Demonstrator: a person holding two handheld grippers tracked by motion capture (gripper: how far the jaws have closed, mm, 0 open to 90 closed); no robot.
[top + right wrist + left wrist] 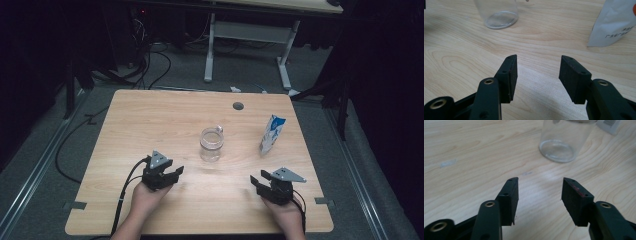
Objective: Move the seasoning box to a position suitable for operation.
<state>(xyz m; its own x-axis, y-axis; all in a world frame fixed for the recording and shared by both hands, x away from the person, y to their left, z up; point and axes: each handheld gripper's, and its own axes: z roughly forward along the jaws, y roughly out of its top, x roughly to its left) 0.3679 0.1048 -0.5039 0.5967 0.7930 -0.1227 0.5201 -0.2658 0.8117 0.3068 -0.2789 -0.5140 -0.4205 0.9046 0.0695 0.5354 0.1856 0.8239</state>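
Observation:
A clear glass jar (211, 144) stands upright near the middle of the wooden table (150, 120). A white and blue carton (272, 133) stands to its right. My left gripper (172, 172) hovers low over the table, left of and nearer than the jar, open with nothing between its jaws. In the left gripper view the jar (564, 141) stands beyond the left gripper (540, 192), slightly right. My right gripper (260, 181) is open and empty, nearer than the carton. The right gripper view has the right gripper (538, 73), the jar (497, 12) far left and the carton (614, 23) far right.
A round grey cable hole (238, 106) sits near the table's far edge. A white-framed desk (250, 35) stands on the floor beyond the table, with cables (150, 65) on the floor to its left. A black cable (125, 195) trails from the left gripper.

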